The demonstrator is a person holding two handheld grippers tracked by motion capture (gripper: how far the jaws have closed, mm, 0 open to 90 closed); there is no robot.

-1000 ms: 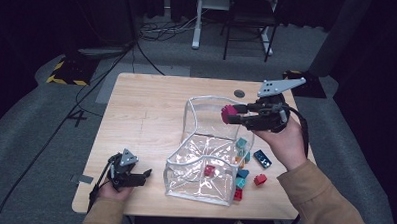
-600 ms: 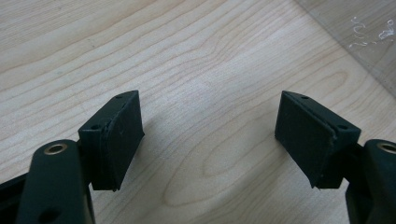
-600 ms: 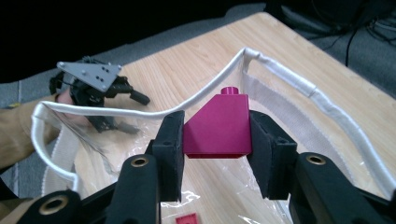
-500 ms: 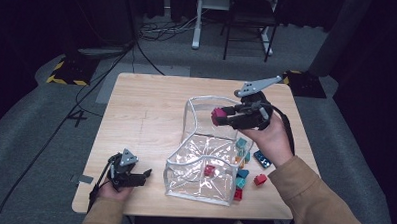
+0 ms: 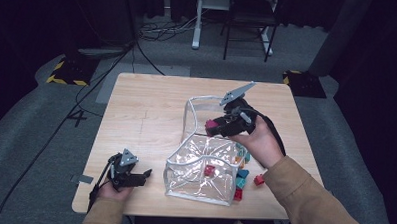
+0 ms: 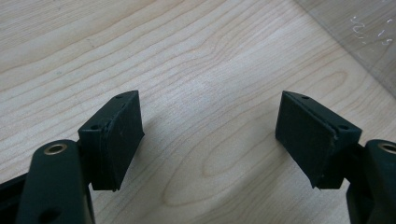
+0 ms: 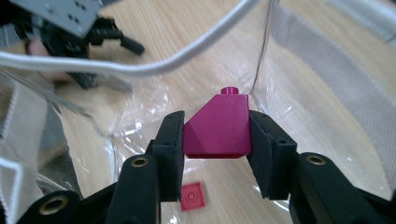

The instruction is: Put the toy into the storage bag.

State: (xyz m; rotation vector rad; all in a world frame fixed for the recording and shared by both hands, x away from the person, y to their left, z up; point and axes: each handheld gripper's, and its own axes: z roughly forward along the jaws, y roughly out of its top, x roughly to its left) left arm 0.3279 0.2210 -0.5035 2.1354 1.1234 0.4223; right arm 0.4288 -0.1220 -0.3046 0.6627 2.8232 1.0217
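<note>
A magenta sloped brick [image 7: 217, 126] with a single stud on top is gripped between the two black pads of the right gripper [image 7: 215, 140], whose jaws are closed narrowly on its two sides. In the high view the same brick [image 5: 211, 126] is seen held above the open mouth of a clear plastic bag [image 5: 199, 172] with a white corded rim, which lies on the right half of the table [image 5: 146, 115] and reaches close to its near edge. The right gripper [image 5: 217, 126] is carried by the person's right hand [image 5: 259, 142], which comes in over the bag from the right edge of the table, the grey three-cornered plate [image 5: 236, 94] standing above it.

Through the right gripper view, a small flat red piece [image 7: 192, 196] is seen lying on the bottom of the bag, directly below the held brick. In the high view a red brick [image 5: 208, 170] is seen inside the bag, and several loose bricks lie just outside its right side, near the table's near right corner: teal ones [image 5: 241, 177] and red ones [image 5: 258, 180].

The left gripper [image 5: 143, 175] is rested near the near left corner of the table, well apart from the bag's left side, and is held by the left hand [image 5: 115, 188]. In the left gripper view its jaws are seen standing wide apart over bare wood, with nothing between the pads [image 6: 122, 135]; a corner of the clear bag [image 6: 369, 32] is visible at the upper right.
</note>
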